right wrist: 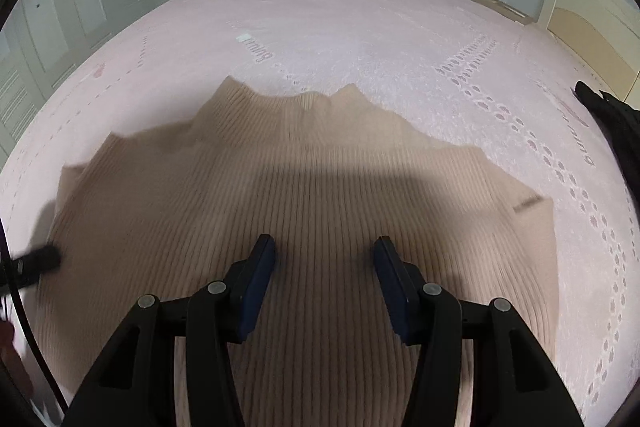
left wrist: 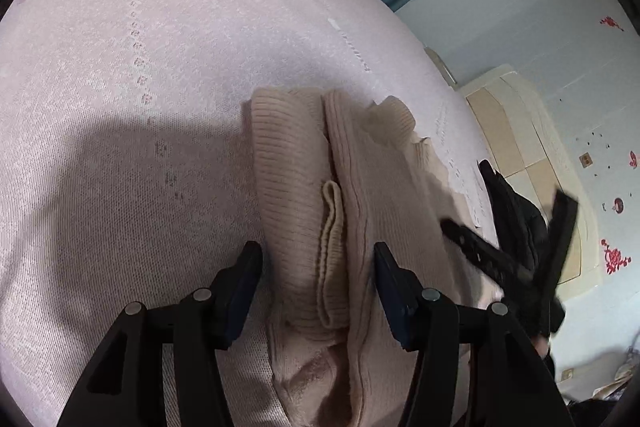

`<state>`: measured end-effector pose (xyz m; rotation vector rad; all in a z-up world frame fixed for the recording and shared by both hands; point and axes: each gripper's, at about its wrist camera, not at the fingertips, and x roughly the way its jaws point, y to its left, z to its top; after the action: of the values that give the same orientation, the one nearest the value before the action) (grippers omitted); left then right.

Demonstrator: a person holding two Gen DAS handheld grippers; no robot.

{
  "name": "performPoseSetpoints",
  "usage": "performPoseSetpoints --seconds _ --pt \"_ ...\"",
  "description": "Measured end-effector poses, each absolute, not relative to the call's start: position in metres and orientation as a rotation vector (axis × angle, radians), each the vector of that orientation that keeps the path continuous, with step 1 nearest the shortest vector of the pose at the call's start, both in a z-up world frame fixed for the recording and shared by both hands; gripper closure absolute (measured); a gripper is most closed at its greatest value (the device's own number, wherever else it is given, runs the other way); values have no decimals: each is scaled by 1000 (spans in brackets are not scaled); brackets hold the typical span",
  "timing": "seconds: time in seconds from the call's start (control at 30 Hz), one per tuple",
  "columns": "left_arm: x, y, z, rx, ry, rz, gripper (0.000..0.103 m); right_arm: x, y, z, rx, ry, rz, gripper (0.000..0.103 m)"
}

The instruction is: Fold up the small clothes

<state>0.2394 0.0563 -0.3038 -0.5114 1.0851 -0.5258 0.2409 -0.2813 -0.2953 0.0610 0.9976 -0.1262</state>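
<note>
Mid-fold on a beige ribbed knit top [right wrist: 304,219], spread over a pink bedsheet [right wrist: 360,27]. Left gripper [left wrist: 318,263] wide apart and empty, hanging just above a bunched ridge of the same top [left wrist: 320,211], the rumpled folds running straight ahead between the fingers and under them. Right gripper [right wrist: 324,259] likewise spread and holding nothing, poised over the flat ribbed body, which stretches ahead and to both sides, its wavy far edge well forward. Seen from the left wrist, the right gripper's dark blurred shape just beyond the right fingertip, at the garment's edge. Probably between grasps: one side gathered inward, the next hold not yet taken. Next move likely to call for lowering onto an edge or the bunched ridge, closing on one layer of fabric only, then lifting and carrying it across to lay flat. Soft knit likely to sag and slip, so a firm pinch and a slow carry.
</note>
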Motion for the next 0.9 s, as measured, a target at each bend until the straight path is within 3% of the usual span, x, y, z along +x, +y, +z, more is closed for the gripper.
performPoseSetpoints --seconds 0.37,0.9 --pt "231 55 -302 -464 1033 -556 45 294 -284 -306 88 1066 -163 52" --pt "202 59 -303 -540 1072 -554 44 166 -256 -285 -42 1048 -114 53"
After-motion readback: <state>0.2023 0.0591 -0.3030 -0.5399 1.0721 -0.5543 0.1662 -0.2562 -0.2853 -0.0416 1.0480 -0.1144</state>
